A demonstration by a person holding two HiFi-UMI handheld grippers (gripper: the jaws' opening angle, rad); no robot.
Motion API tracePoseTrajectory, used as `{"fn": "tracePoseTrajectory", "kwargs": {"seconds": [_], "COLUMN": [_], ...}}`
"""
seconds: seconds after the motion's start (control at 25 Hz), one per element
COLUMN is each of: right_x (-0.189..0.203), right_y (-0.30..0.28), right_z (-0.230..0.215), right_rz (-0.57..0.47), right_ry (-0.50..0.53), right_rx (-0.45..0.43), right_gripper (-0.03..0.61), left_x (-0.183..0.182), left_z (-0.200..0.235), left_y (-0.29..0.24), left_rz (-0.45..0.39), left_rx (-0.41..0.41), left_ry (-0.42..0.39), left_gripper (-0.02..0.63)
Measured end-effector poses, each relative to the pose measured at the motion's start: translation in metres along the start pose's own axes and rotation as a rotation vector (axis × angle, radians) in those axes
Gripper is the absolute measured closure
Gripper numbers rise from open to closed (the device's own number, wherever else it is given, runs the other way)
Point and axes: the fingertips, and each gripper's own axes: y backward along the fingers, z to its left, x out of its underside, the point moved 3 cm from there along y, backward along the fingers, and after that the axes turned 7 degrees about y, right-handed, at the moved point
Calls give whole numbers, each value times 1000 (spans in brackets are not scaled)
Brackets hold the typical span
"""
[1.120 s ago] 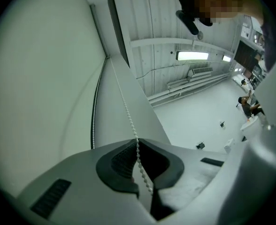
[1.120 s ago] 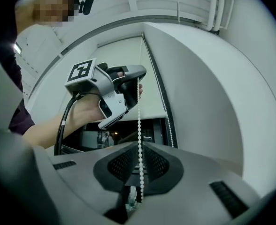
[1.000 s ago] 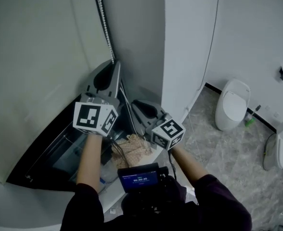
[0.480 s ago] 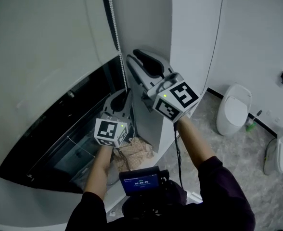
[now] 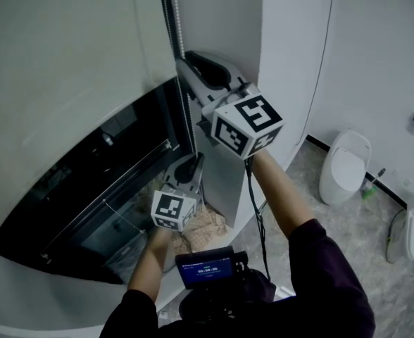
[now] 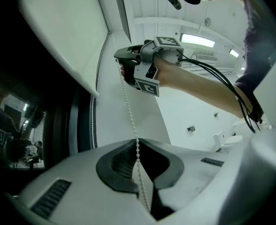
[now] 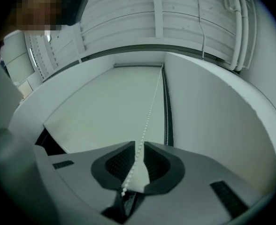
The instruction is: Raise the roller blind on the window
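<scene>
The pale roller blind [image 5: 66, 62] covers the upper part of the dark window [image 5: 87, 189]. Its bead chain [image 5: 181, 44] hangs down the window's right side. My right gripper [image 5: 186, 60] is raised high, and the chain [image 7: 149, 109] passes between its narrowly parted jaws. My left gripper [image 5: 191, 164] sits lower, shut on the same chain [image 6: 128, 109], which runs taut up to the right gripper [image 6: 121, 69]. From the left gripper view the blind [image 6: 67, 36] shows its bottom edge above the black glass.
A white wall column [image 5: 291, 48] stands right of the window. On the tiled floor at the right are a toilet [image 5: 343, 164], a green bottle [image 5: 367, 189] and another white fixture [image 5: 408, 224]. A patterned cloth [image 5: 205, 224] lies on the sill.
The right gripper has climbed from low by the sill to high on the chain. The left gripper has come down from up on the chain. More dark glass shows under the blind.
</scene>
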Motion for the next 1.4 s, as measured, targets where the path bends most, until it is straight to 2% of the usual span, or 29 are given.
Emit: {"fn": "tracePoseTrajectory", "kwargs": {"seconds": [0.04, 0.08, 0.2, 0.36, 0.6, 0.76, 1.0, 1.24, 1.4], "right_x": [1, 1, 0, 2, 48, 72, 119, 181, 194], "right_y": [-1, 0, 7, 19, 39, 57, 78, 115, 134], "right_z": [0, 0, -3, -2, 22, 31, 45, 76, 85], "right_rz": [7, 7, -16, -31, 49, 81, 157, 285, 311], "right_ry": [9, 15, 45, 44, 80, 52, 2, -53, -109], "right_rx": [8, 15, 45, 52, 40, 38, 19, -25, -18], "right_gripper": [543, 557, 561, 561, 561, 561, 561, 561, 561], "left_x": [-1, -2, -12, -47, -99, -128, -152, -163, -165], "left_z": [0, 0, 2, 18, 39, 41, 43, 44, 42], "left_y": [1, 3, 10, 19, 17, 11, -7, -25, -32], "left_rz": [5, 9, -15, -116, -204, -250, -274, -265, -251], "left_rx": [0, 0, 4, -17, -10, 14, 46, 55, 31], "left_ry": [5, 11, 59, 110, 119, 139, 169, 154, 121], "left_gripper": [595, 595, 595, 594, 594, 594, 592, 592, 594]}}
